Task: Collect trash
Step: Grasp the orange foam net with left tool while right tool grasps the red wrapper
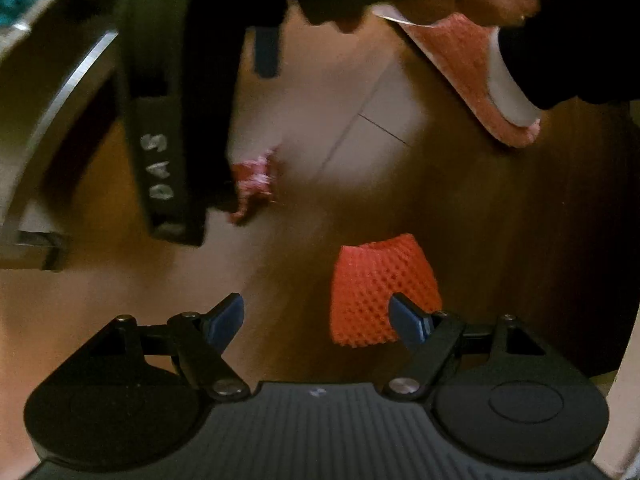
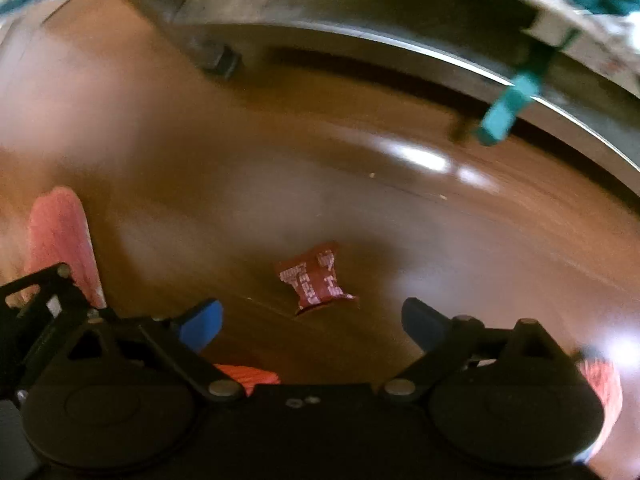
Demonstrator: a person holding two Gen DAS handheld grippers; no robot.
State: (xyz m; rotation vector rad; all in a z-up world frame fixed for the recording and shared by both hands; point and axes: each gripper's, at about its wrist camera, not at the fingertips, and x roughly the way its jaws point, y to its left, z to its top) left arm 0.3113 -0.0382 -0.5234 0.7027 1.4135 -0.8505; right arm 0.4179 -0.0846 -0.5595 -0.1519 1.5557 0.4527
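A: In the left wrist view we see the left hand-held gripper [image 1: 316,322] with its jaws apart and nothing between them. The orange foam net [image 1: 380,294] lies on the wooden floor [image 1: 500,220], low and right of centre, partly behind one blue fingertip [image 1: 408,322].

B: In the right wrist view the right hand-held gripper [image 2: 312,330] is likewise spread wide and empty. The red wrapper [image 2: 316,278] lies just above the gap, lower centre.

A: We judge that we should centre each piece between the pads, then descend until the tips meet the floor.

B: Agreed; the wrapper is flat, so we should close low and slowly.
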